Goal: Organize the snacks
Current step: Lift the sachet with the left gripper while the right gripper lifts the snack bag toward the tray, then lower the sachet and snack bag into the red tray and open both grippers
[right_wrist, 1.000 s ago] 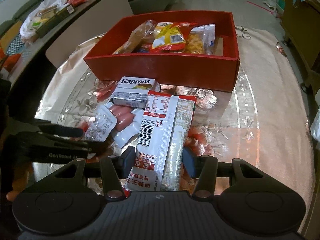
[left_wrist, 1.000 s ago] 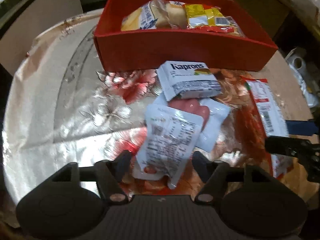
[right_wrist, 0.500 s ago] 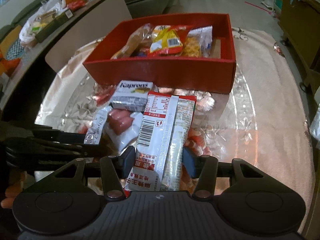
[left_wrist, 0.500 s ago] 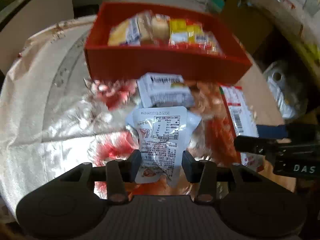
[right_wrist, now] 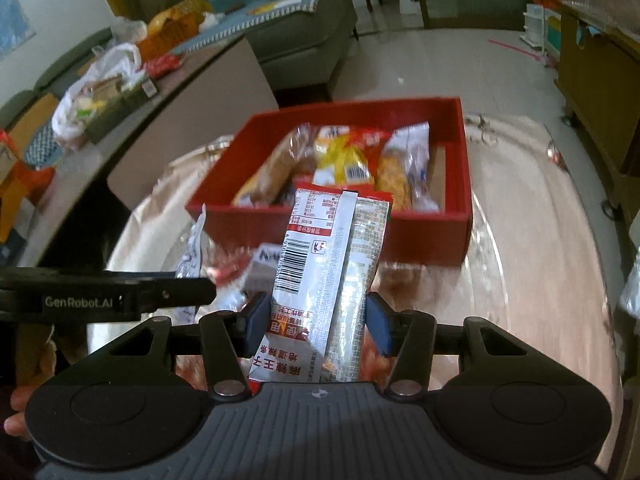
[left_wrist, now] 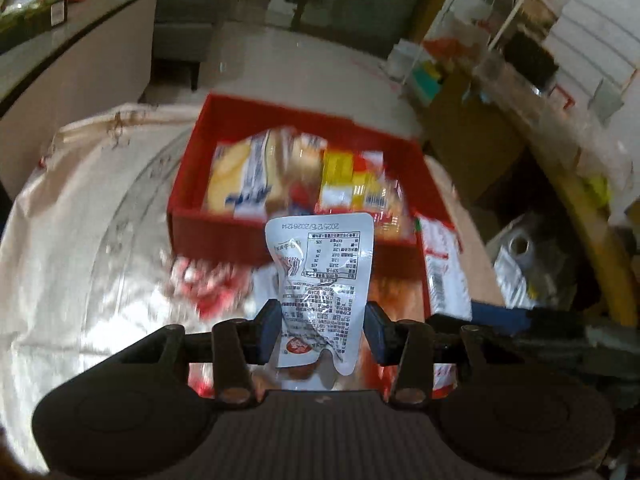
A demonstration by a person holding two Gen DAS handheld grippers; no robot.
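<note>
Both packets had risen off the surface [right_wrist: 520, 240] since a second earlier. The left claw [left_wrist: 320, 330] pinched a white pouch [left_wrist: 320, 276]; the right claw [right_wrist: 314, 322] gripped a red packet [right_wrist: 328, 280], before the red box [right_wrist: 456, 216].

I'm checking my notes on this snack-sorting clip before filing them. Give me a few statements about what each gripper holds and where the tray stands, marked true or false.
1. The left gripper is shut on a white sausage pouch. True.
2. The right gripper is open with nothing between its fingers. False: it is shut on a long red and silver snack packet.
3. The red tray already holds several wrapped snacks. True.
4. The red tray stands on a bare wooden floor. False: it stands on a table with a shiny floral cloth.
5. Both held packets lie flat on the table. False: both are lifted in front of the tray.
</note>
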